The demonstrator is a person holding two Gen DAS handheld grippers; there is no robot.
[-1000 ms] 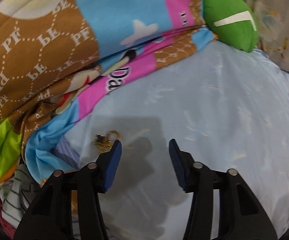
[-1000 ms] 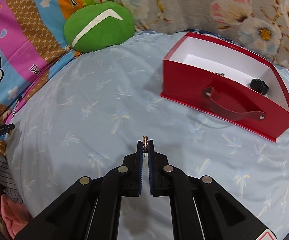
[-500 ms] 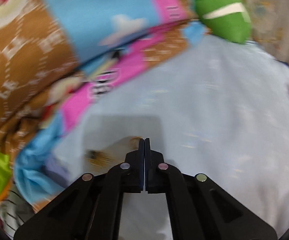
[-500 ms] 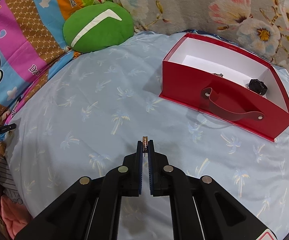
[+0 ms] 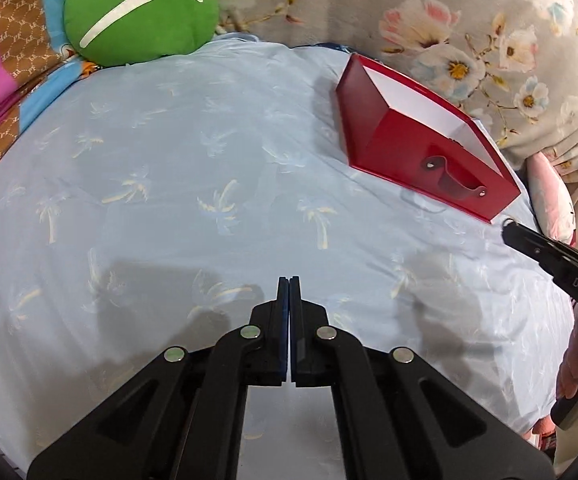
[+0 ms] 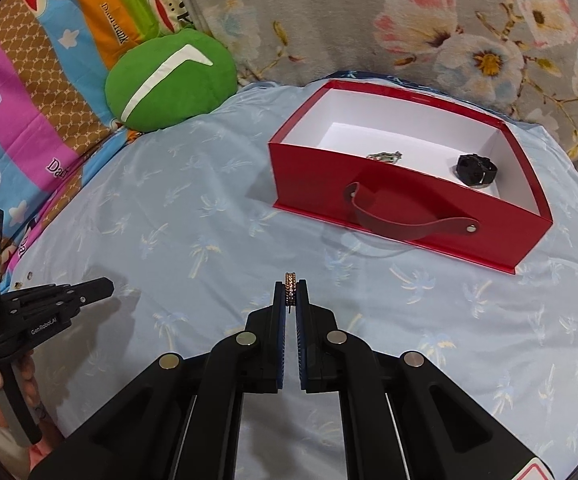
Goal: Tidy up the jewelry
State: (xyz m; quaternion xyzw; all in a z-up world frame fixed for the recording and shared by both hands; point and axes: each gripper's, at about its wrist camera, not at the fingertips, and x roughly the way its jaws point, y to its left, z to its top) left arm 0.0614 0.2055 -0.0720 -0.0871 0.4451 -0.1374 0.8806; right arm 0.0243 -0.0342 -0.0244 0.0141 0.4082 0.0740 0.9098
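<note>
My right gripper (image 6: 290,294) is shut on a gold ring (image 6: 291,286) and holds it above the blue sheet, short of the red box (image 6: 373,184). The box is open on top and holds a silver chain (image 6: 385,156) and a black watch (image 6: 475,170). My left gripper (image 5: 289,292) is shut with nothing visible between its pads. It also shows at the left of the right wrist view (image 6: 103,289). The red box (image 5: 409,148) lies ahead and to the right in the left wrist view. The right gripper's tip with the ring (image 5: 509,224) shows at that view's right edge.
A green cushion (image 6: 169,80) lies at the back left of the bed. A cartoon-print quilt (image 6: 29,92) runs along the left side. A floral blanket (image 6: 409,20) lies behind the box. A pink thing (image 5: 549,196) sits right of the box.
My left gripper shut with nothing visible in it and swung right, away from the gold jewelry by the quilt, and now faces the box. My right gripper moved slightly toward the box with the ring.
</note>
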